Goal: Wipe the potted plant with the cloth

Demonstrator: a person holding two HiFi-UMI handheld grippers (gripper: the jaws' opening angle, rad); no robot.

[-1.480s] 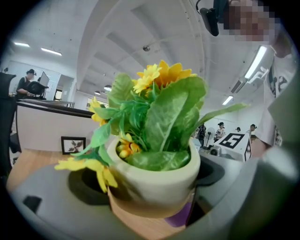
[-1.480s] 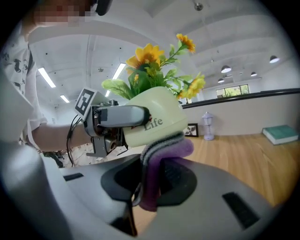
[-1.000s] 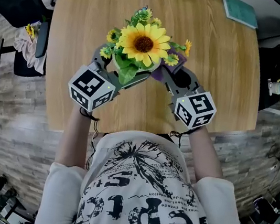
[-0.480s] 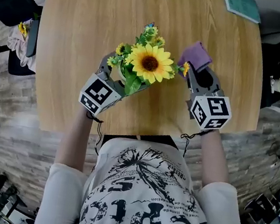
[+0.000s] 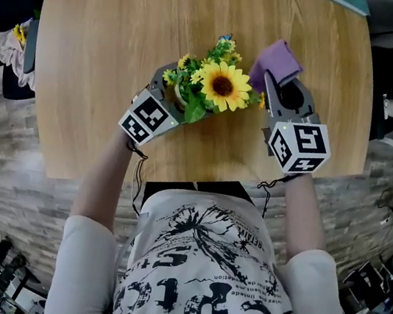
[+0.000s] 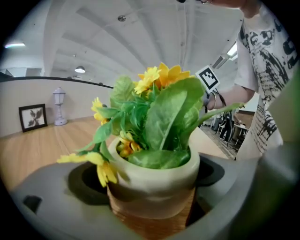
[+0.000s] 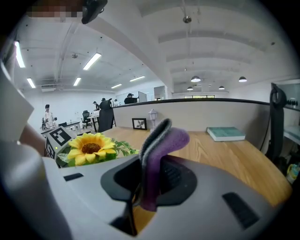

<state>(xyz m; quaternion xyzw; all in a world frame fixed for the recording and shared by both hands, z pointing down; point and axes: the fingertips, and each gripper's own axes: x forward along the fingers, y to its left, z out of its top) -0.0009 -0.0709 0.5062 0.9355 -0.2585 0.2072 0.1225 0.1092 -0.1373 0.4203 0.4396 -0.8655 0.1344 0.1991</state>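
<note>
Left gripper (image 5: 179, 96) is clamping the potted plant (image 5: 216, 85). Its jaws are standing wide and pressing on both sides of the cream pot (image 6: 152, 180), whose lower part is brown and woven. The plant is sitting near the middle of the wooden surface (image 5: 105, 33), towards the person's edge. Can't tell whether the pot is actually touching the wood.

The big sunflower (image 5: 222, 85) is facing up, with small yellow blooms and broad green leaves crowding around it. In the left gripper view, a framed picture (image 6: 33, 117) and a small white lantern-like ornament (image 6: 59, 107) are standing at the far edge.

Just right of the blooms, the right gripper (image 5: 280, 81) is pinching the purple cloth (image 5: 276, 61). The jaws are closed on a fold of it, and the free end is sticking up past the fingertips and curling over. The cloth is hanging close beside the plant but not touching it.

Further right, a teal book (image 7: 226, 133) is lying flat at the far corner.
</note>
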